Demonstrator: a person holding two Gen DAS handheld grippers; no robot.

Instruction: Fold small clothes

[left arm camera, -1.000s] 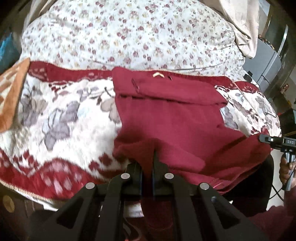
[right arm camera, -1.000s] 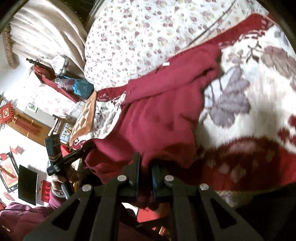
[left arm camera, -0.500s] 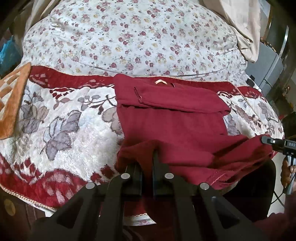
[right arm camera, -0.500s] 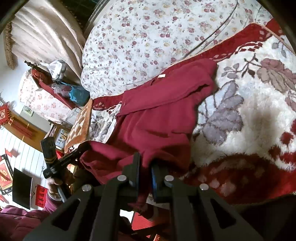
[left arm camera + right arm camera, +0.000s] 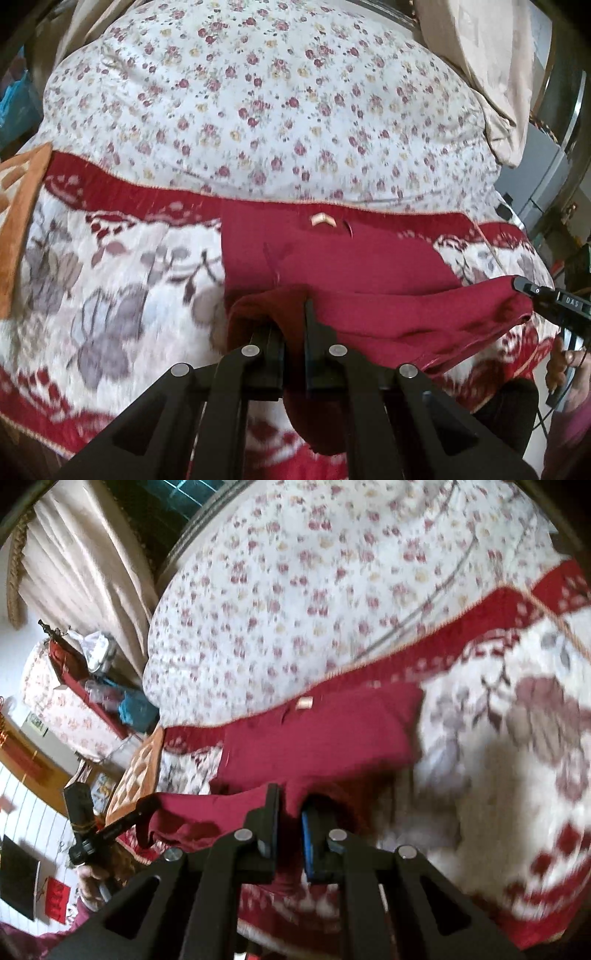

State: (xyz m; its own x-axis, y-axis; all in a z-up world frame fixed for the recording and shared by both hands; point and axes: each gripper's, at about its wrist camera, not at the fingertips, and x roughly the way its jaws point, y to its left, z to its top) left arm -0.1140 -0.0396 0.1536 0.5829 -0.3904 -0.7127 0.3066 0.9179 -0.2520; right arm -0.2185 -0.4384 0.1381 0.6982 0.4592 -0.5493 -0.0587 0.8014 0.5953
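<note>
A dark red garment (image 5: 354,266) lies on the plush flowered blanket (image 5: 110,280), collar label toward the far side. My left gripper (image 5: 293,325) is shut on its bottom hem at the left corner and holds it lifted over the body. My right gripper (image 5: 290,812) is shut on the hem's right corner; the garment (image 5: 317,738) spans between both. The right gripper also shows at the right edge of the left wrist view (image 5: 554,302), and the left gripper in the right wrist view (image 5: 110,827).
A floral quilt (image 5: 280,110) is heaped behind the blanket. An orange patterned cushion (image 5: 18,206) lies at the left. A beige curtain (image 5: 85,554) and cluttered shelves stand beyond the bed. The blanket's front edge (image 5: 44,424) drops off near me.
Both grippers have carried the bottom hem up and forward toward the collar, so the lower half now doubles over the garment's body. The jaws stayed shut.
</note>
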